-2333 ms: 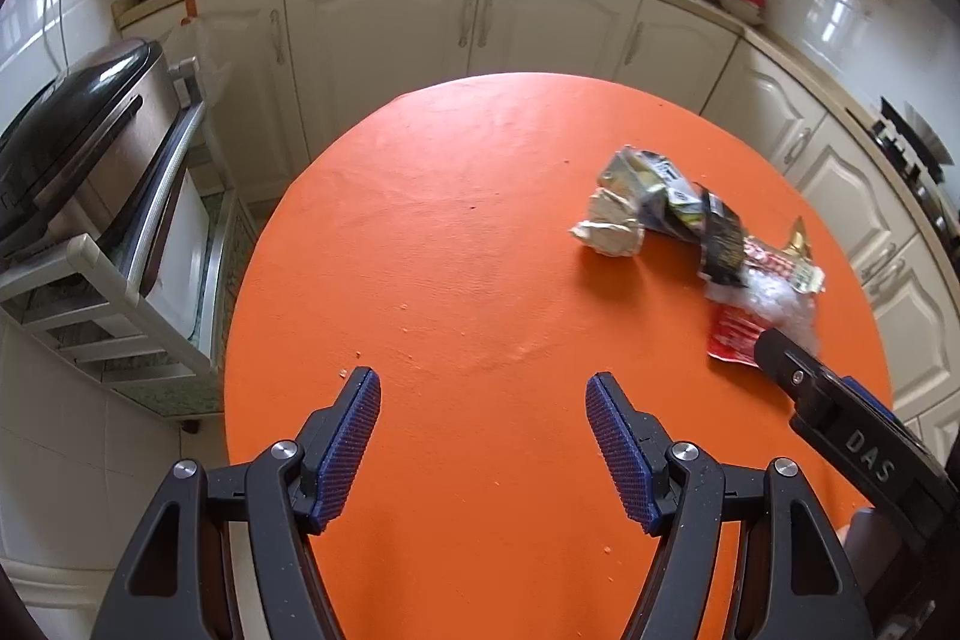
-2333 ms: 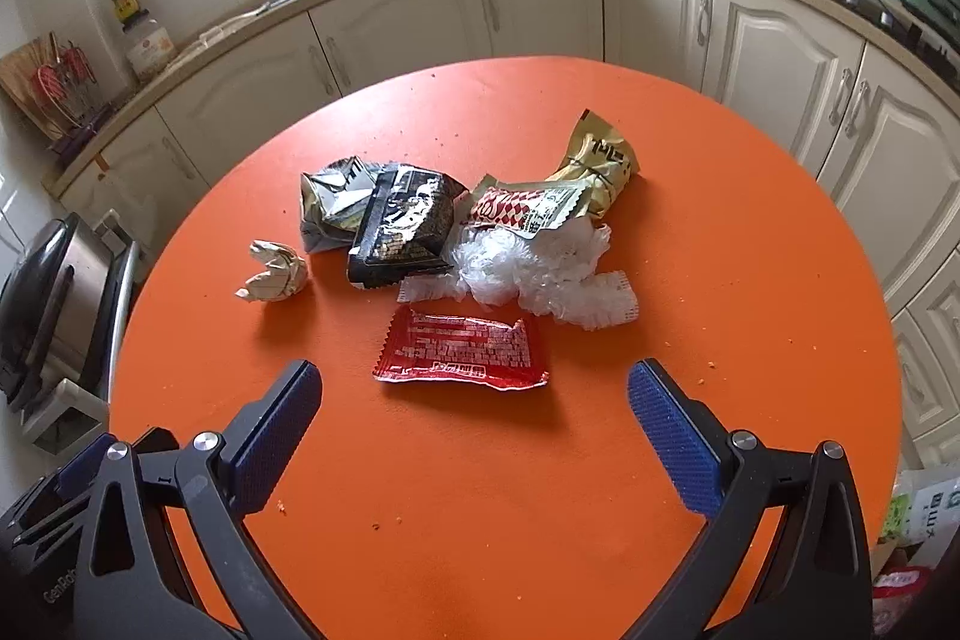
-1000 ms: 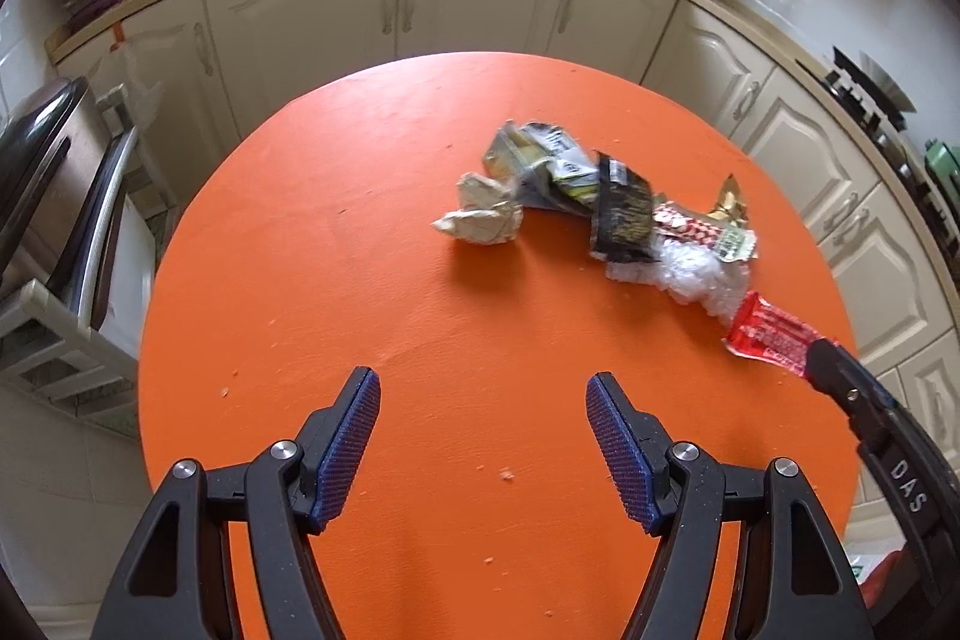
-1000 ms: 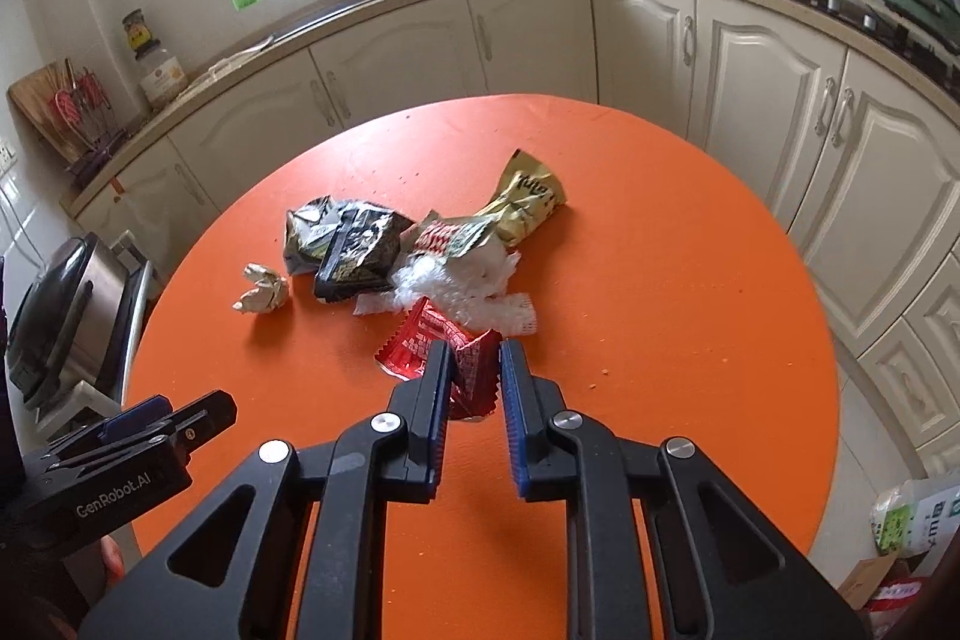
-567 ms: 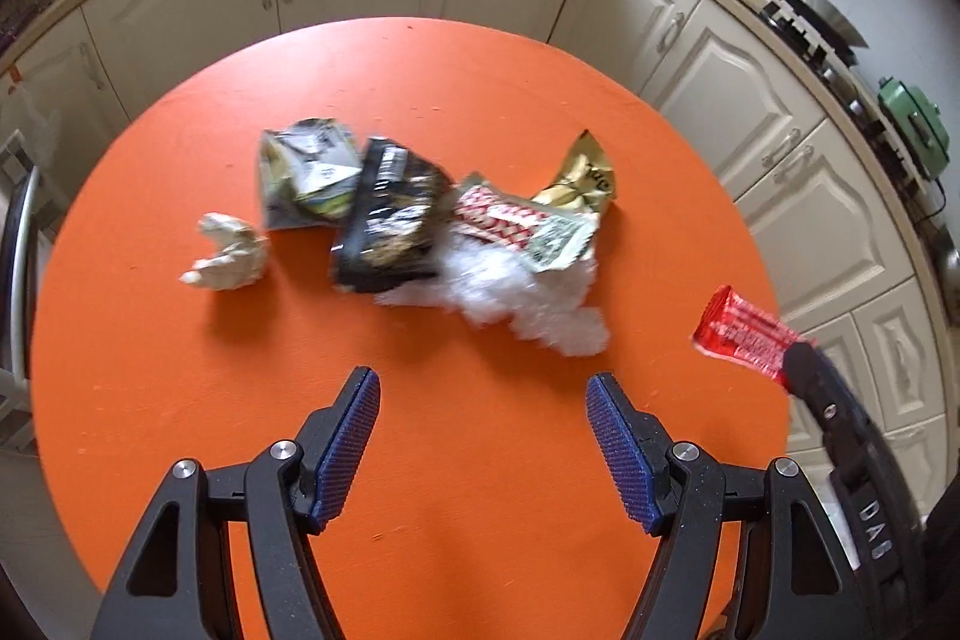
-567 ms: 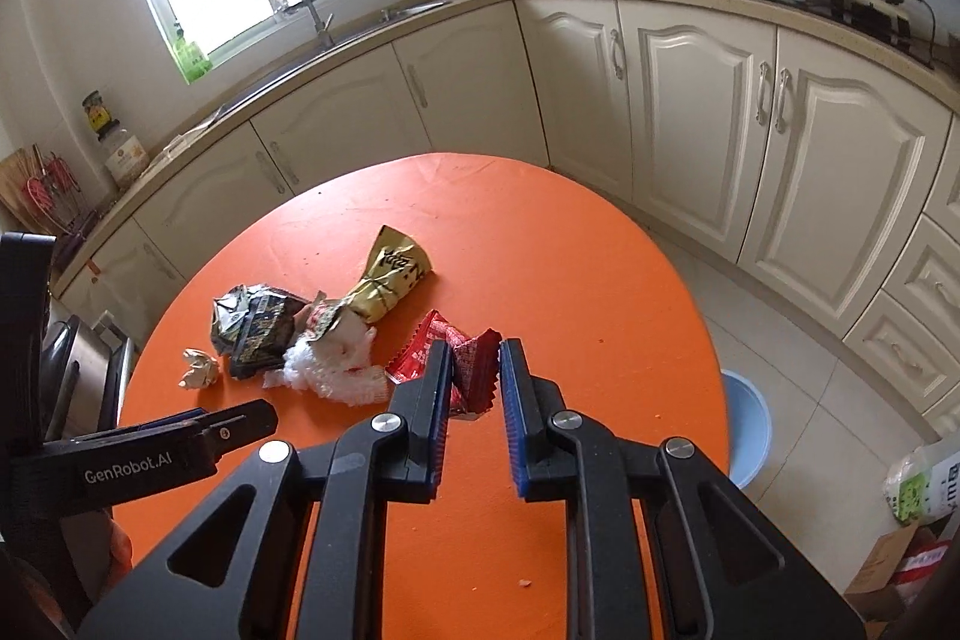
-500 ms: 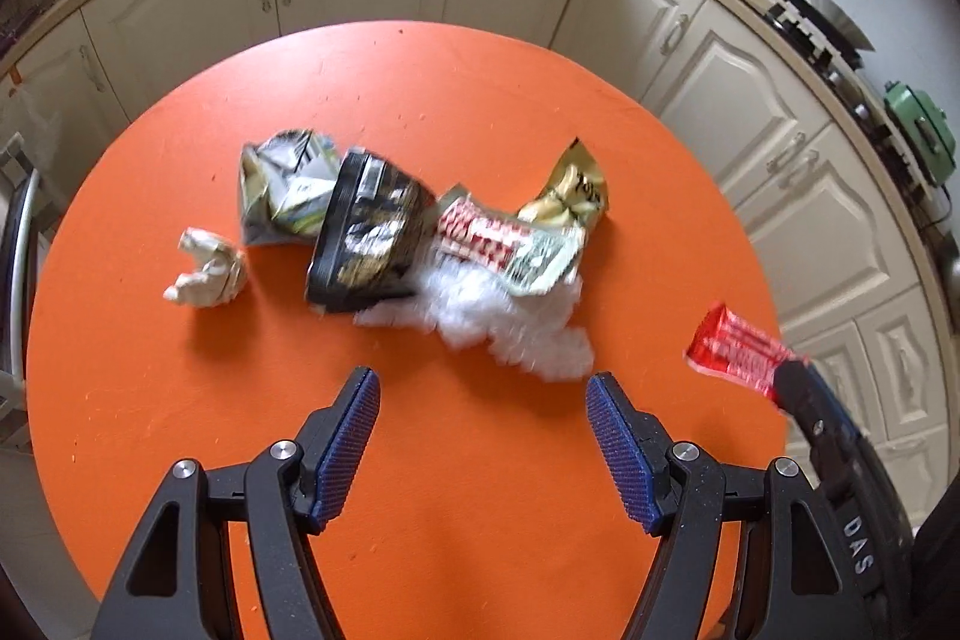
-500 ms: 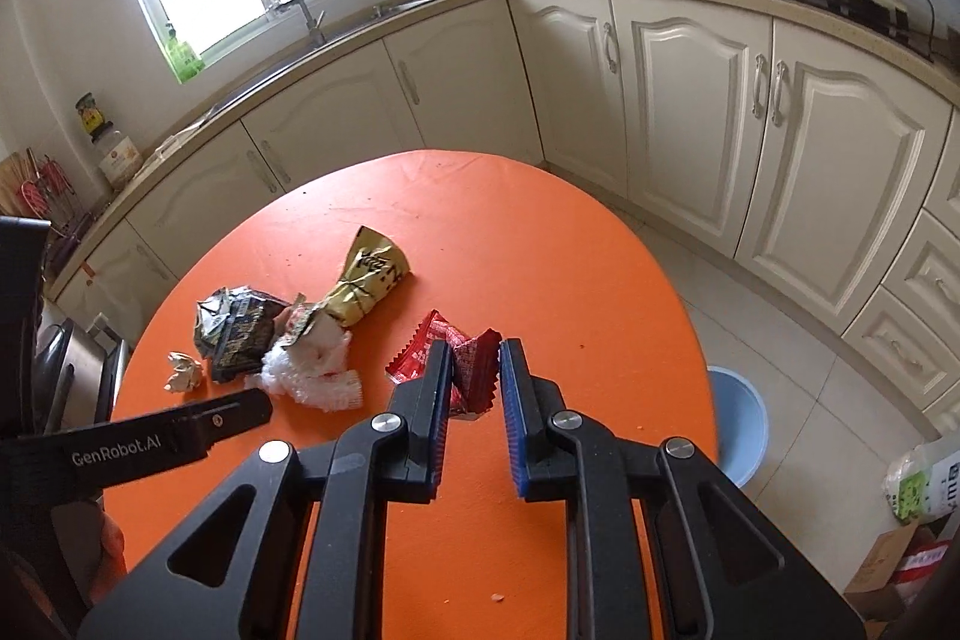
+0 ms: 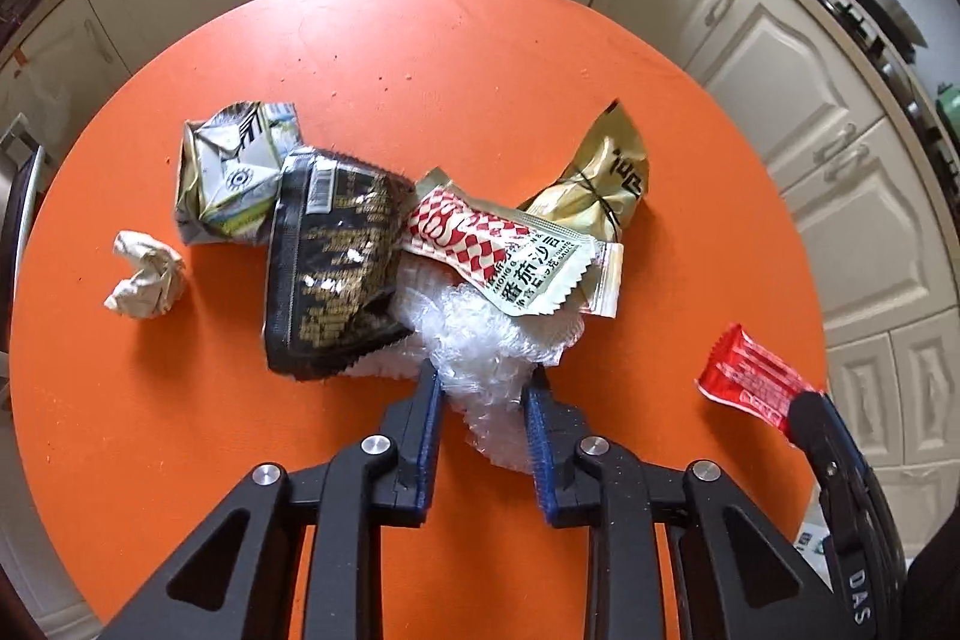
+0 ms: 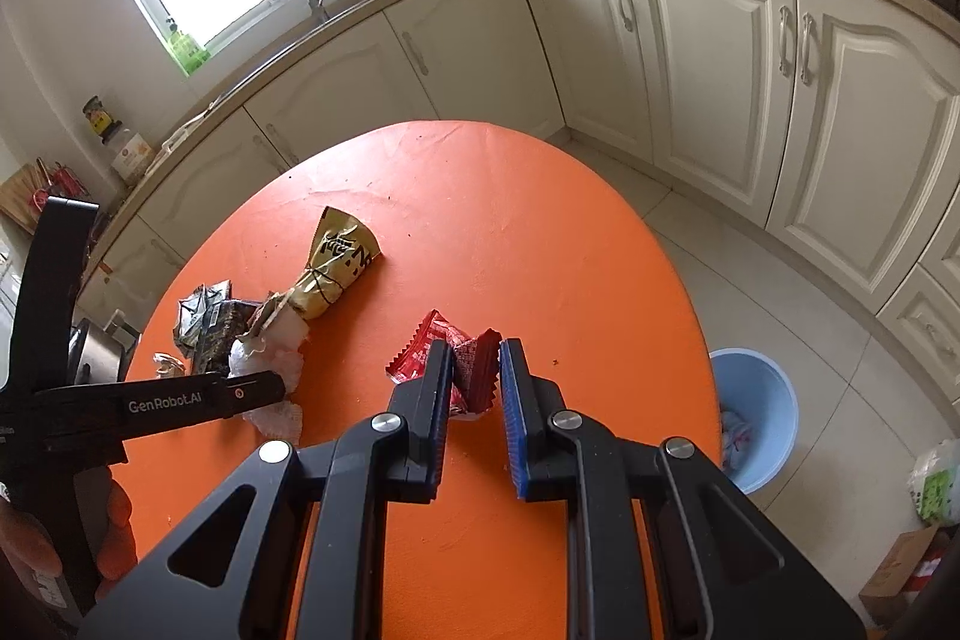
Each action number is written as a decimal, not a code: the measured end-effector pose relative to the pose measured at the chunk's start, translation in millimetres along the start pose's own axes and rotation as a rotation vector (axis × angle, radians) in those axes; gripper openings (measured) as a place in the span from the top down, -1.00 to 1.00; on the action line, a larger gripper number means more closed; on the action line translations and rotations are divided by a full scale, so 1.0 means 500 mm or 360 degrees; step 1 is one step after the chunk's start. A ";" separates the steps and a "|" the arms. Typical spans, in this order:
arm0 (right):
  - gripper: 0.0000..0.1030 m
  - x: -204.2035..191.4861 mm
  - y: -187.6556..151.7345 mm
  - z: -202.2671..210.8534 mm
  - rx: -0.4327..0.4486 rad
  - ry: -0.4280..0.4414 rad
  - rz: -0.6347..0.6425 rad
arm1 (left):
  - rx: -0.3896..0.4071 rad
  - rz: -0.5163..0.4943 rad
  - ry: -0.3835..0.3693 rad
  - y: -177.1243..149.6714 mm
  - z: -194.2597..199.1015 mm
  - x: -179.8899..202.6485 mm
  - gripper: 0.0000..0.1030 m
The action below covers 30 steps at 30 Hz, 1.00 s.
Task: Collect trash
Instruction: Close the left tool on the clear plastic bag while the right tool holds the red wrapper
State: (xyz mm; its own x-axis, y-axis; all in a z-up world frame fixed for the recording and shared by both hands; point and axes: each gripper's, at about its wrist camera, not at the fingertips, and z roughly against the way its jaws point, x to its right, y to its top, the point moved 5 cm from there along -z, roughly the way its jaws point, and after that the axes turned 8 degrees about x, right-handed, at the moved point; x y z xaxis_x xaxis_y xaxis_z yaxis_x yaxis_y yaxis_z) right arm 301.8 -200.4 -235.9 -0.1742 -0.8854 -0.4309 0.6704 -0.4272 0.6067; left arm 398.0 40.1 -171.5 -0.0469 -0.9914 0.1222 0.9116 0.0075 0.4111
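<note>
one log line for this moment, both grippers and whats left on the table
left gripper: just closing on clear plastic wrap | right gripper: shut on red wrapper | orange table: five other pieces left

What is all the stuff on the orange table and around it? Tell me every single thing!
table: one, orange, round, in the middle of the kitchen
paper ball: one, off-white, on the table beside the pile, apart from it
silver wrapper: one, silver and green, crumpled, far end of the pile
black wrapper: one, black with gold print, middle of the pile
sauce packet: one, red and white checks, lying on the pile
gold bag: one, gold, tied, far side of the pile
clear plastic: one, see-through, under the packet
red wrapper: one, red, held above the table
bucket: one, light blue, on the floor
cupboards: several, cream, along the walls
left hand-held gripper: closing around the clear plastic
right hand-held gripper: shut on the red wrapper
</note>
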 end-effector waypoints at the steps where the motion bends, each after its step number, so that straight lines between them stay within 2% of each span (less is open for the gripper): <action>1: 0.68 0.000 -0.002 0.003 -0.0005 0.0005 -0.0001 | 0.0004 -0.0026 0.0004 -0.007 0.010 -0.005 0.60; 8: 0.68 -0.040 -0.047 0.045 -0.0043 0.0060 0.0042 | -0.0082 -0.0121 -0.0107 -0.091 0.066 -0.045 0.60; 15: 0.68 -0.101 -0.149 0.104 -0.0145 0.0060 0.0159 | -0.0073 -0.0198 -0.0111 -0.177 0.131 -0.100 0.58; 18: 0.62 -0.111 -0.191 0.117 -0.0210 0.0040 0.0167 | -0.0062 -0.0218 -0.0108 -0.210 0.162 -0.121 0.49; 20: 0.62 -0.115 -0.207 0.125 -0.0223 0.0022 0.0179 | -0.0059 -0.0203 -0.0082 -0.225 0.181 -0.141 0.27; 21: 0.55 -0.115 -0.212 0.130 -0.0221 -0.0001 0.0193 | -0.0052 -0.0186 -0.0079 -0.229 0.187 -0.147 0.21; 23: 0.12 -0.113 -0.207 0.134 -0.0206 -0.0015 0.0216 | -0.0040 -0.0137 -0.0084 -0.237 0.198 -0.159 0.08; 24: -0.38 -0.111 -0.201 0.136 -0.0192 -0.0022 0.0235 | -0.0026 -0.0112 -0.0095 -0.238 0.201 -0.162 0.07; 25: -0.72 -0.109 -0.194 0.137 -0.0170 -0.0033 0.0250 | -0.0017 -0.0084 -0.0110 -0.240 0.206 -0.166 0.01; 27: -0.75 -0.108 -0.179 0.136 -0.0120 -0.0068 0.0298 | 0.0003 -0.0008 -0.0128 -0.240 0.210 -0.173 -0.15; 30: -0.75 -0.125 -0.169 0.124 -0.0144 -0.0041 0.0412 | 0.0025 0.0121 -0.0115 -0.244 0.206 -0.195 -0.17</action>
State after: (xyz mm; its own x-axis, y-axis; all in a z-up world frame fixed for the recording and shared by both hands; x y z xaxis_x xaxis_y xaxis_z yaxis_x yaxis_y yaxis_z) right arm 211.2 -120.1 -219.0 -0.0060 -0.9678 -0.2517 0.7567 -0.1690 0.6316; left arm 249.5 149.2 -140.2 -0.0077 -0.9759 0.2181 0.9071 0.0849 0.4122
